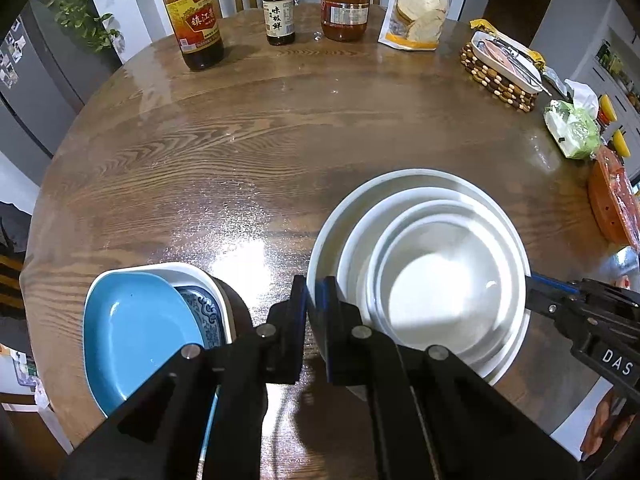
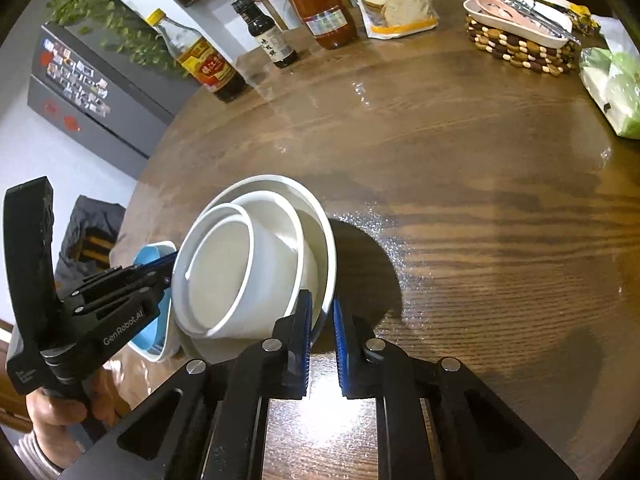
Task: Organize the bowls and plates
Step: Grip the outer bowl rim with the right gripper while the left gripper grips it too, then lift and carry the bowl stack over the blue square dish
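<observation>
A stack of nested white bowls [image 1: 436, 276] is held over the round wooden table [image 1: 240, 160], casting a shadow below. My left gripper [image 1: 314, 308] is shut on the left rim of the outermost white bowl. My right gripper [image 2: 322, 316] is shut on the same bowl's right rim [image 2: 326, 280]; its body shows in the left wrist view [image 1: 592, 320]. To the left stands a second stack: a blue plate [image 1: 136, 332] over a blue-patterned dish [image 1: 204, 312] in a white dish [image 1: 208, 280]. The bowls [image 2: 248, 264] tilt in the right wrist view.
Three sauce bottles [image 1: 192, 16] and a flour bag [image 1: 420, 4] line the far edge. A woven trivet with a white dish of utensils [image 1: 504, 64] and a green tissue pack [image 1: 572, 128] sit at the right. An orange item [image 1: 612, 208] lies at the right edge.
</observation>
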A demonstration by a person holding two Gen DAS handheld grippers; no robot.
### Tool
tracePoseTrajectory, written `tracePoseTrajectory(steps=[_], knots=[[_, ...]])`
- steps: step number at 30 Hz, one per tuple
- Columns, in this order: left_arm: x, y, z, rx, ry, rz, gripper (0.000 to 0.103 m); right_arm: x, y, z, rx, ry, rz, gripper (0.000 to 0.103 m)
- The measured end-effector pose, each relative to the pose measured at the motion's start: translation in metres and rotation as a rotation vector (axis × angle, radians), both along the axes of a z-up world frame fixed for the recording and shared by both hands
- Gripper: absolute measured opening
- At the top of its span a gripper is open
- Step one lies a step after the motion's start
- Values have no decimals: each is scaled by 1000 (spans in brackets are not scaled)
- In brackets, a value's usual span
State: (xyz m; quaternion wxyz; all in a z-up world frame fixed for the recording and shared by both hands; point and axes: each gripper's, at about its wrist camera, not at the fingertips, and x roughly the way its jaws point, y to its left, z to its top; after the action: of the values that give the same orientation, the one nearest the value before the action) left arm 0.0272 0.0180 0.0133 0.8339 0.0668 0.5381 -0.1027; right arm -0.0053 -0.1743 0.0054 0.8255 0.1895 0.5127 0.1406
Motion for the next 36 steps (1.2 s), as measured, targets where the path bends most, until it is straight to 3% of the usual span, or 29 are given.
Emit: tracePoseTrajectory(steps=[21, 36], knots=[[-10, -2, 8, 9, -66, 104, 3, 2, -5, 2, 32, -20, 78, 15], [-17, 29, 45, -5, -161, 97, 3, -4, 28, 38, 37, -93, 62, 15]])
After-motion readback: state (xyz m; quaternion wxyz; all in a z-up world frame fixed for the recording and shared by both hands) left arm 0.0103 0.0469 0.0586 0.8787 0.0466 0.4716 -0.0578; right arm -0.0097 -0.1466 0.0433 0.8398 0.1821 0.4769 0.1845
